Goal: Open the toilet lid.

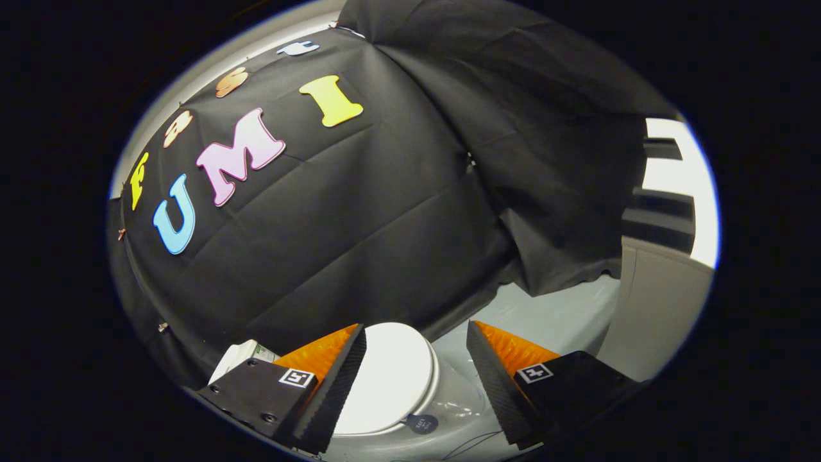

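Nearest: gripper (415, 359) hanging tilted above the scene, fingers (333, 385) spread wide apart, released, grasping nothing. Square coded markers on both finger mounts.

Down between the fingers and just ahead of them: toilet lid (391, 378), white, oval, lying flat and shut on the toilet, its left side tucked behind the left finger. Lid not touched by either finger, clearly lower than the tips. Small dark round tag (422, 423) sitting at the lid's near edge, on the pale plastic sheet (458, 401) spread around the toilet, wrinkled and glossy. Thin dark wire (471, 443) trailing across that sheet near the right finger.

Left of the left finger mount, poking out from behind it: white box (240, 358) with a touch of green on it, too hidden to name more closely.

Beyond the lid: pale floor (545, 314) running up to the black cloth wall (359, 218), draped and creased, a second fold of cloth hanging forward on the right. Far right: grey panel (654, 308), upright, beside the floor's edge.
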